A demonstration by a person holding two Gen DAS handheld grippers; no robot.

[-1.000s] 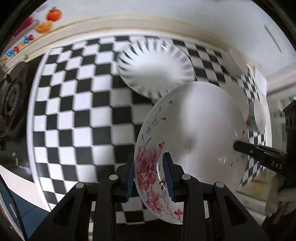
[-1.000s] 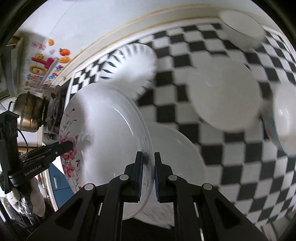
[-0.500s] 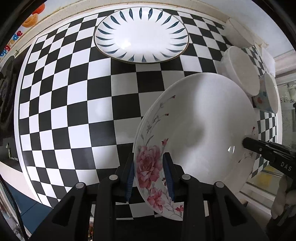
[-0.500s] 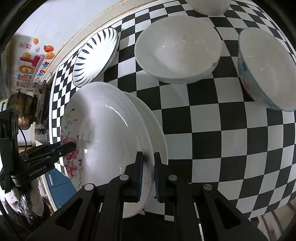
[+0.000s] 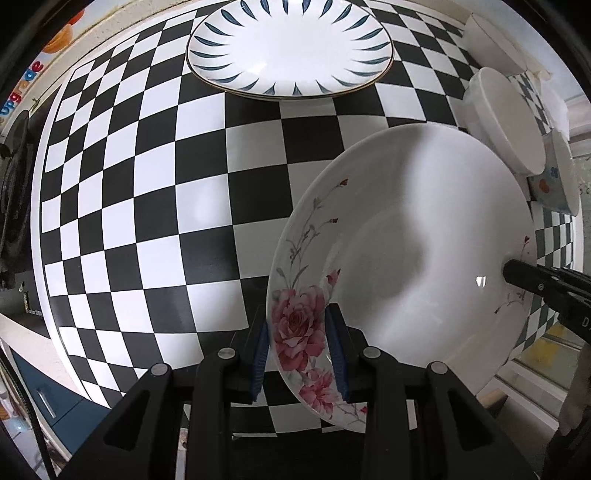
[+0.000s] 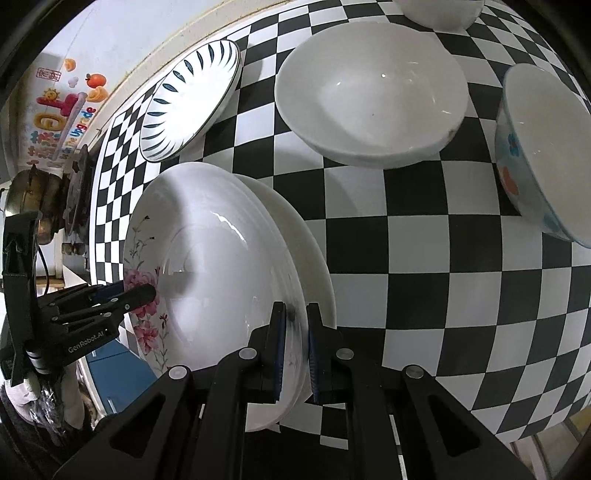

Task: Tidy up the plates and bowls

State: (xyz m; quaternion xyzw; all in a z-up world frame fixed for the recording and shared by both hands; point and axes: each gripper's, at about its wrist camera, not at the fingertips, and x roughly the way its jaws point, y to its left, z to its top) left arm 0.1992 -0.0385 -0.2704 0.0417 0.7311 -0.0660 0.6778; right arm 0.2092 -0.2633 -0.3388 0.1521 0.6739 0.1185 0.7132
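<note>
The left gripper [image 5: 300, 345] pinches the rim of the rose plate [image 5: 424, 251] between blue ribbed pads, right on the pink rose print. The right gripper [image 6: 294, 345] pinches the opposite rim of the same plate, its pads pressed on the glossy white edge. The plate is deep, round and glazed, with thin grey stems and small red buds along its border. It sits tilted at the near edge of the checkered surface [image 5: 147, 206], a smooth black-and-white sheet.

At the far edge lies a rounded-triangular plate [image 5: 290, 46] with dark blue leaf strokes radiating from its white centre and a thin dark line at the rim; a second rim shows just under it in the left wrist view. Toward the right edge stand three bowls in a row — a plain white bowl [image 6: 373, 96], a bowl with orange and blue flowers [image 6: 543, 155] nearest, and another white bowl [image 6: 436, 11] farthest.

Only the right wrist view shows more white plates [image 6: 314, 258] beneath the rose plate — whether they touch cannot be told. It also shows the bowls' hollow insides, and a brass-coloured pot [image 6: 29, 199] on a stove beyond the left edge. The left wrist view shows the bowls side-on, as well as the rose print in full.
</note>
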